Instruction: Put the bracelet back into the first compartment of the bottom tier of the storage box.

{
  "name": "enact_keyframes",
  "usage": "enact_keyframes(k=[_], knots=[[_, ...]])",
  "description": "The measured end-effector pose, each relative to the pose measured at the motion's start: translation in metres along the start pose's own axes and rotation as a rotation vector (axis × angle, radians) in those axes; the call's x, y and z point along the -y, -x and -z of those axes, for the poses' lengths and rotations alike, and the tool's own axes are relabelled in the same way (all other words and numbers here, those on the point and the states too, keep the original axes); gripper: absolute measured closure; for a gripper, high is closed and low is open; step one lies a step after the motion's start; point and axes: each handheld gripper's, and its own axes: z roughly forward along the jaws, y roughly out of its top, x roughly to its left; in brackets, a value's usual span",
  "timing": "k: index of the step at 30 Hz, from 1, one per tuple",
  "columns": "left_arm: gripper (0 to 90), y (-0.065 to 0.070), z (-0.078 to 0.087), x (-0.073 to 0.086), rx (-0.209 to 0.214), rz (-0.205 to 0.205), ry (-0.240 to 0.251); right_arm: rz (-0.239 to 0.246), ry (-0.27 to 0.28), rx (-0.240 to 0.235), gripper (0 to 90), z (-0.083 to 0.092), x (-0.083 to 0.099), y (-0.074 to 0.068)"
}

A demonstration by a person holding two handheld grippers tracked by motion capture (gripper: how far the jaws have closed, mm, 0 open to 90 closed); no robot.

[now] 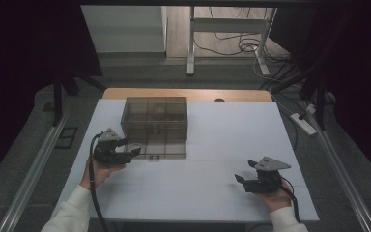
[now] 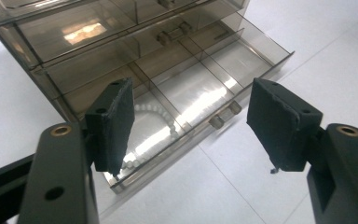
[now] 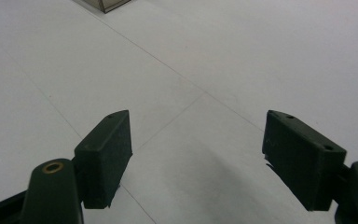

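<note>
A smoky see-through drawer box [image 1: 155,116] stands on the white table [image 1: 232,130], left of the middle. Its bottom drawer [image 2: 242,60] is pulled out toward me and is split into compartments. A string of white beads [image 2: 161,114] lies in the drawer's left compartment. My left gripper [image 1: 131,146] hovers at the drawer's front left corner, open, with nothing pressed between its pads [image 2: 114,121]. In the left gripper view the beads lie just beyond the left pad. My right gripper [image 1: 245,171] rests open over bare table near the front right, with empty jaws [image 3: 198,140].
Two small knobs [image 2: 223,116] stick out of the drawer's front. A corner of the box [image 3: 105,3] peeks in at the top of the right gripper view. Beyond the table stand a desk frame [image 1: 191,43], loose cables and a power strip [image 1: 303,123] on the floor.
</note>
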Motion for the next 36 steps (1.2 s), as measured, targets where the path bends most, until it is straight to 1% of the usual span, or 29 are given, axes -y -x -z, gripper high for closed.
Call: enact_keyframes(k=[8, 15, 17, 20, 28, 36], knots=[[32.7, 0.008, 0.003, 0.002, 0.014, -0.014, 0.004, 0.0, -0.001, 0.001, 23.7, 0.0, 0.0, 0.0], [32.4, 0.016, 0.005, 0.01, 0.032, -0.023, -0.008, -0.001, -0.001, 0.002, 23.6, 0.0, 0.0, 0.0], [32.1, 0.018, 0.004, 0.013, 0.042, -0.023, -0.013, -0.001, -0.001, 0.002, 23.6, 0.0, 0.0, 0.0], [31.7, 0.021, 0.002, 0.015, 0.046, -0.029, -0.025, 0.001, -0.002, 0.002, 23.7, 0.0, 0.0, 0.0], [31.0, 0.028, -0.004, 0.016, 0.07, -0.041, -0.043, 0.0, 0.003, 0.002, 23.6, 0.001, 0.0, 0.0], [31.3, 0.032, -0.009, 0.017, 0.079, -0.042, -0.055, -0.003, 0.003, 0.002, 23.6, 0.001, 0.001, 0.0]])
